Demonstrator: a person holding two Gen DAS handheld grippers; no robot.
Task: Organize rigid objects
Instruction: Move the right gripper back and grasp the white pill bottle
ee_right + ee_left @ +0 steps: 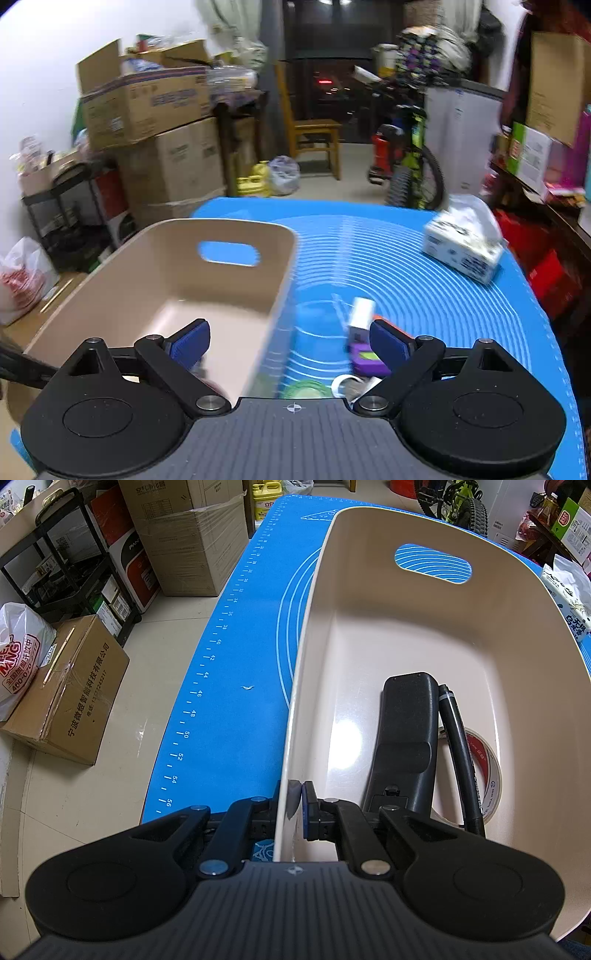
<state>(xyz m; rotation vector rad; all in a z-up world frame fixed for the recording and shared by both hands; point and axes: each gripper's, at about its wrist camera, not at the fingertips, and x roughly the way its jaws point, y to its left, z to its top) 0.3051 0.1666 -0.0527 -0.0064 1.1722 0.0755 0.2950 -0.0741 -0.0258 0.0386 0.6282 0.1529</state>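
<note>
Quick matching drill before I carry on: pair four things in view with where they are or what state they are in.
Things:
1. black remote control
2. roll of white tape
3. white tissue pack
4. left tool

Places or states:
A. on the blue mat, outside the bin
B. clamped on the beige plastic bin wall
C. lying flat on the bin floor beside a black marker pen
D. leaning at the bin's right inner wall

Pairs: 1-C, 2-D, 3-A, 4-B
</note>
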